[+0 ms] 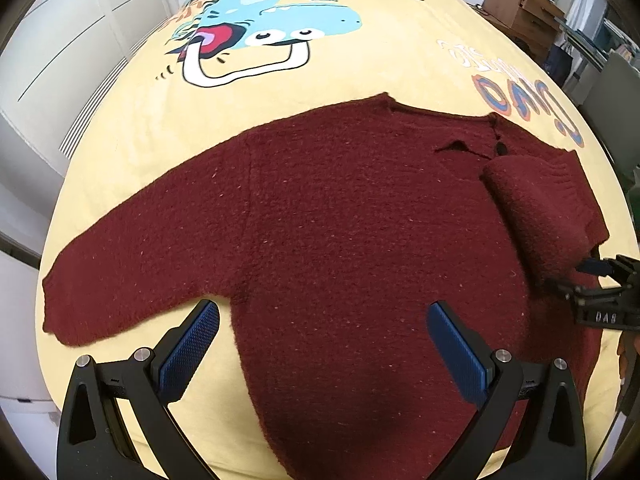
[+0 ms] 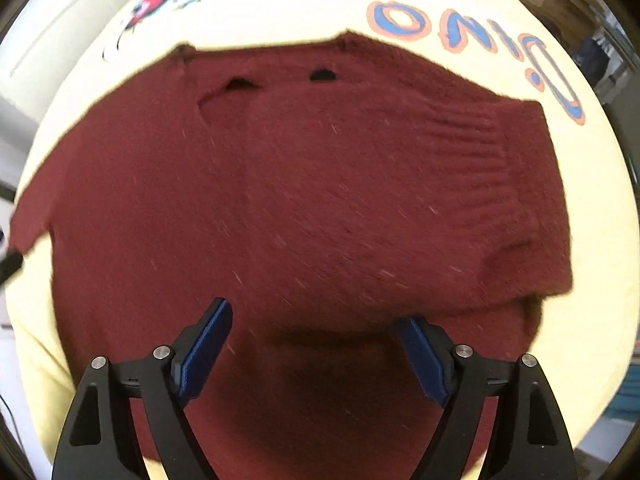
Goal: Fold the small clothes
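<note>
A dark red knitted sweater (image 1: 340, 220) lies flat on a yellow bed cover (image 1: 400, 60), neckline away from me. Its left sleeve (image 1: 132, 252) stretches out to the left. Its right sleeve (image 1: 536, 208) is folded in over the body, ribbed cuff up near the shoulder. My left gripper (image 1: 324, 344) is open and empty above the lower left of the body. My right gripper (image 2: 316, 344) is open and empty, low over the folded right sleeve (image 2: 440, 184); it also shows in the left wrist view (image 1: 600, 284) at the right edge. The right wrist view is motion-blurred.
The bed cover carries a cartoon dinosaur print (image 1: 272, 28) and lettering (image 1: 520, 100) beyond the sweater. White cupboard doors (image 1: 72, 40) stand left of the bed. Wooden furniture and shelves (image 1: 532, 4) stand at the back right.
</note>
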{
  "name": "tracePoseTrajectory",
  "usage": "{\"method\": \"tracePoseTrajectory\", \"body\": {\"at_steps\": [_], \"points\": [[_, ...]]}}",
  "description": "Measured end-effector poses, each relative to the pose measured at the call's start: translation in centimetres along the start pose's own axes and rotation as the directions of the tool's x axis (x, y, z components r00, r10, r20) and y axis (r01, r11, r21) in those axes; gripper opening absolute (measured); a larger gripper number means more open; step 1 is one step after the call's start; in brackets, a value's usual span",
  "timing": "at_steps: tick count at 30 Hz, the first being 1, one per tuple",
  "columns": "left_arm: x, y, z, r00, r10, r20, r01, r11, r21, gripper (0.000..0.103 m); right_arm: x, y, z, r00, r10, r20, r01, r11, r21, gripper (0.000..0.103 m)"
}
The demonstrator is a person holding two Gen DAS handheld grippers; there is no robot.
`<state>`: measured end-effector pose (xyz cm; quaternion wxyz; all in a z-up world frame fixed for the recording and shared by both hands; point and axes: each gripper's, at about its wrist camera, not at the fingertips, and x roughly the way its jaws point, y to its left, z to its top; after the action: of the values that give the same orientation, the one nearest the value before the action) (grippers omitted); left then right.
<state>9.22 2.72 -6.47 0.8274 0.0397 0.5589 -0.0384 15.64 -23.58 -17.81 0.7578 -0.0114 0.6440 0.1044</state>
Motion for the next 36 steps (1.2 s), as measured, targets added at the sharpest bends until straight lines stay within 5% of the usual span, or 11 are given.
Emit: {"method": "tracePoseTrajectory", "body": {"at_steps": [5,11,15,23,31,34,36], "points": [[0.4,-2.3,-0.3,1.000,-0.007,-0.008,0.007,0.998,0.058,0.102,-0.1,-3.4,-3.4,0.999,0.034,0.017,-0.035,0.998,0.050,0.084],[1.6,-8.4,0.5,0.998,-0.065,-0.027,0.069,0.975,0.210,0.102,-0.5,-9.3,-6.2,0.999,-0.032,0.024,0.028,0.986,0.167,0.084],[1.8,-14.0,1.5,0.992,-0.124,-0.021,0.124,0.932,0.342,0.102,-0.9,-12.9,-7.7,0.999,-0.021,0.037,0.011,0.966,0.260,0.084],[4.3,-23.5,2.1,0.991,-0.124,-0.057,0.133,0.790,0.598,0.102,-0.2,-15.4,-10.1,0.999,0.017,0.032,-0.027,0.947,0.319,0.084],[9.5,-28.1,2.0,0.995,0.020,-0.093,0.053,0.694,0.718,0.102,0.4,-18.1,-11.6,0.999,0.042,0.035,-0.051,0.940,0.338,0.084],[10.7,-28.8,2.9,0.995,0.027,-0.096,0.051,0.695,0.717,0.091,-0.1,-18.4,-11.0,0.999,0.018,0.032,-0.028,0.945,0.326,0.084],[11.5,-28.8,4.0,0.992,0.026,-0.125,0.068,0.721,0.690,0.079,-0.4,-18.9,-10.5,0.999,0.010,0.042,-0.022,0.948,0.316,0.084]]}}
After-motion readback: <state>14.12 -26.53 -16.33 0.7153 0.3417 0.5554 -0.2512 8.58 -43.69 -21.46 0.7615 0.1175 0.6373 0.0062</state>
